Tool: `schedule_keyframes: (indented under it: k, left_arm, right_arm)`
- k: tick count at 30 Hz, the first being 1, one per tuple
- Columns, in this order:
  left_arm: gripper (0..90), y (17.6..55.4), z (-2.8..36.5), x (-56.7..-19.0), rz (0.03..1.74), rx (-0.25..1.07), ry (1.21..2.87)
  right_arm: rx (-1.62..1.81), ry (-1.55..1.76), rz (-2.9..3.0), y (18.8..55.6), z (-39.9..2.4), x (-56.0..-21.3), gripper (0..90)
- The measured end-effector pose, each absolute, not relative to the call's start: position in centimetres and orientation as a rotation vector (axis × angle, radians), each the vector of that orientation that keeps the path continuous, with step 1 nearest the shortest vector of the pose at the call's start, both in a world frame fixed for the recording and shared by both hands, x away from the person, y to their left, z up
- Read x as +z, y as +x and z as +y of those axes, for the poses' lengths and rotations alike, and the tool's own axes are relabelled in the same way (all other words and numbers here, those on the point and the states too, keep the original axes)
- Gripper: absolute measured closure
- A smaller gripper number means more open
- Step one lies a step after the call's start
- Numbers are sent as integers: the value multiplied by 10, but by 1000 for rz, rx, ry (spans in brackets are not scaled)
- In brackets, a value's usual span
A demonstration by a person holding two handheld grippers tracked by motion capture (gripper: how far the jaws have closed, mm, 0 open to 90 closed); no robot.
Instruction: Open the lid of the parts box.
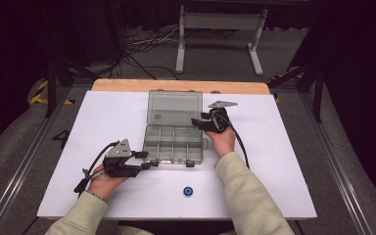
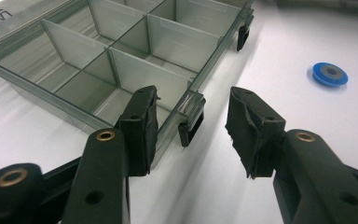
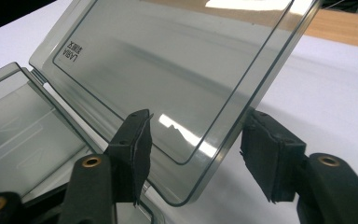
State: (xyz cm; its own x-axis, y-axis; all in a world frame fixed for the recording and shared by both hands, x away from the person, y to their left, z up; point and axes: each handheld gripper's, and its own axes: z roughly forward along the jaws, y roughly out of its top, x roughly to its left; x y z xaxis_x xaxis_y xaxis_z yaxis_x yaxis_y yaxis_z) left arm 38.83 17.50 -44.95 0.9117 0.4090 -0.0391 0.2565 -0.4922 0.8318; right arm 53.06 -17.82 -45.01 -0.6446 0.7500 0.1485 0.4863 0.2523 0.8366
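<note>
1. High view: the clear organiser box [image 1: 175,142] sits mid-worktop [image 1: 103,117], lid [image 1: 172,107] swung up and back; the left gripper [image 1: 149,160] is at its front-left corner, the right gripper [image 1: 196,122] at the lid's right edge, and a blue ring [image 1: 189,191] lies apart in front
2. Left gripper view: jaws apart, straddling the front wall by a latch [image 2: 190,125], pads clear of it; compartments look empty
3. Right gripper view: jaws apart around the lid's corner [image 3: 186,186], not pinching. Opening looks done; filling seems left
</note>
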Motion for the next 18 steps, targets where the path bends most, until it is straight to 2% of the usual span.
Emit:
schedule_keyframes:
  k: [13,18]
  left_arm:
    - [530,389,175,-449,475,201,2111]
    - [503,388,174,-449,474,188,2111]
  right_arm:
    - [1333,1169,2257,531,-180,-451,408]
    - [1304,1151,2260,529,-180,-447,339]
